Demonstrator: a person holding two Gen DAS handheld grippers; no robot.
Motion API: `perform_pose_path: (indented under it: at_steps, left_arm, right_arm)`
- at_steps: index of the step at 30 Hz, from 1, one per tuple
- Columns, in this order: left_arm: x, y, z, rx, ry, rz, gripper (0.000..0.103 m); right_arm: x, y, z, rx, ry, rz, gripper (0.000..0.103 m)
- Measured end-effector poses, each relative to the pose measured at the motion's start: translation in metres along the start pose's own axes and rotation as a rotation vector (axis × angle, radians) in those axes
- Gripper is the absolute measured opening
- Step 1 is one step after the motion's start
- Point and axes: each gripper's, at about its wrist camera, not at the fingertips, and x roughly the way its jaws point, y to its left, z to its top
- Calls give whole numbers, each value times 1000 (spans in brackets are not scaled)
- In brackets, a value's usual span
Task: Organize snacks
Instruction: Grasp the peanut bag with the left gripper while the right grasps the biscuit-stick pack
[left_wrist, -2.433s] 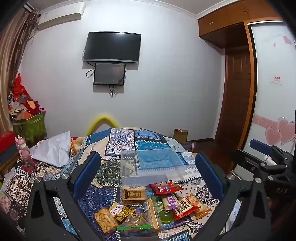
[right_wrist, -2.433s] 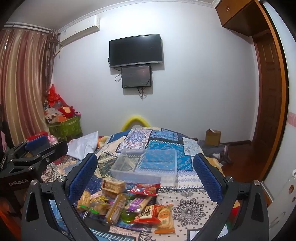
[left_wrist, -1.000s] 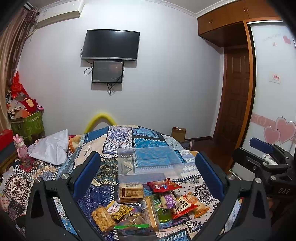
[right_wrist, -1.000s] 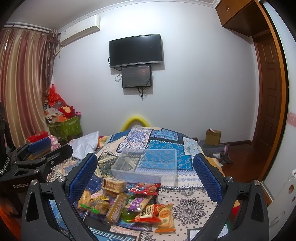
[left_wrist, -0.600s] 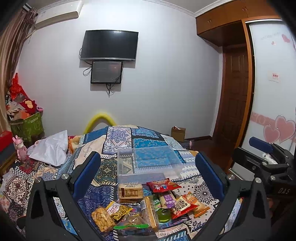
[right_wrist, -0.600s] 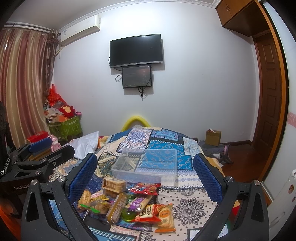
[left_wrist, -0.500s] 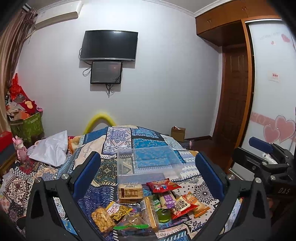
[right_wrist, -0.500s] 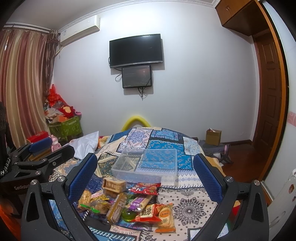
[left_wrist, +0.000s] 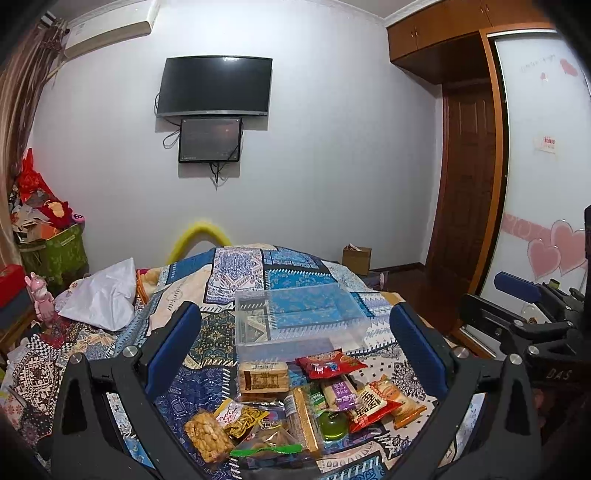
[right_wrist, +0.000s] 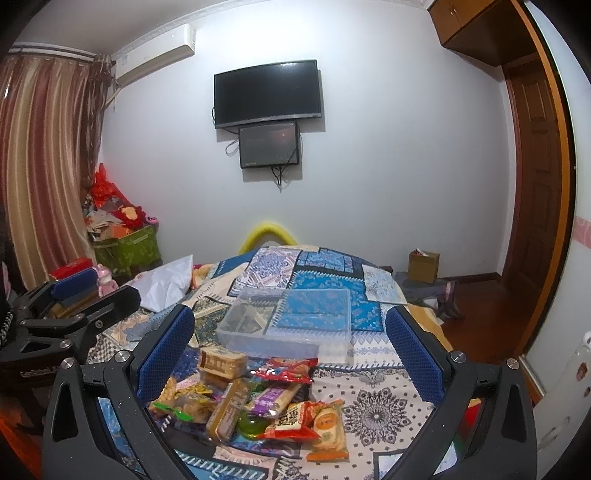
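A pile of several snack packets (left_wrist: 295, 402) (right_wrist: 255, 402) lies on a patchwork-covered bed (left_wrist: 207, 332). Just behind the pile stands a clear plastic bin (left_wrist: 295, 317) (right_wrist: 288, 325) with nothing in it. A brown cracker pack (left_wrist: 263, 376) sits at the bin's front wall, beside a red packet (left_wrist: 328, 365). My left gripper (left_wrist: 295, 332) hovers open above the near side of the pile, holding nothing. My right gripper (right_wrist: 290, 343) is open as well, above the same pile, a little to the right. Each gripper shows at the edge of the other's view.
A white bag (left_wrist: 103, 295) and a pink toy (left_wrist: 38, 295) lie at the bed's left. A green box of clutter (right_wrist: 125, 247) stands by the curtain. A cardboard box (right_wrist: 424, 266) sits on the floor near the wooden door (right_wrist: 532, 184). A TV (left_wrist: 214, 86) hangs ahead.
Both grippers have drifted only slightly. The snacks and bin have not moved, and both grippers stay open.
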Motion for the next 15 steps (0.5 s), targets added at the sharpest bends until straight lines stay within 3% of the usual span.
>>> perform_pose_path:
  at_steps: [5, 9, 15]
  left_arm:
    - [14, 10, -10, -2, 47, -2, 103]
    - [34, 26, -26, -42, 129, 2, 103]
    - [59, 50, -56, -46, 229, 73, 103]
  right_arm:
    - [15, -9, -13, 14, 63, -17, 103]
    - [33, -19, -29, 10, 145, -33, 103]
    - [53, -33, -51, 8, 240, -67, 103]
